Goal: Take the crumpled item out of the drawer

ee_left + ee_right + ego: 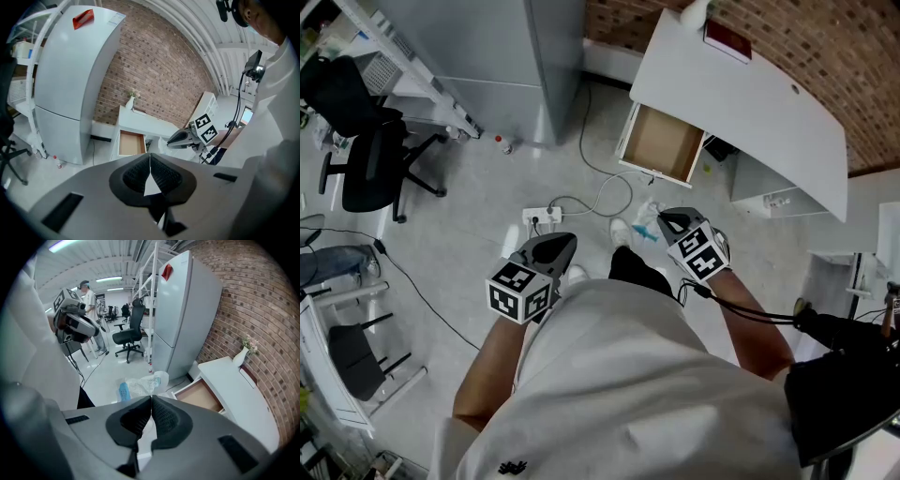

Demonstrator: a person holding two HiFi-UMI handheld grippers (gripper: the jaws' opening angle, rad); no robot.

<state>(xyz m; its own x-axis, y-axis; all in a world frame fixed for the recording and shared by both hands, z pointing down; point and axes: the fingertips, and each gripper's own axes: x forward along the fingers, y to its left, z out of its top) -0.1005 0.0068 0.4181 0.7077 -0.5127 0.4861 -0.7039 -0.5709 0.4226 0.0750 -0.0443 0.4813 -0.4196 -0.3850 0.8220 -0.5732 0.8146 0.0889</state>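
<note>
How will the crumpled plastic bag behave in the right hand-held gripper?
The crumpled plastic bag looks thin and translucent, so it is probably very light and floppy. Its creased film extends past the right hand-held gripper, so it may sway or slip.

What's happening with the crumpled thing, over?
Left gripper shut, empty. Right gripper shut on crumpled plastic bag, out of the drawer. Drawer open, bare. Nothing in the way.

The drawer (661, 142) shows bare brown wood; the desk (750, 103) is smooth matt white. The crumpled item (140, 384) is thin clear plastic.
</note>
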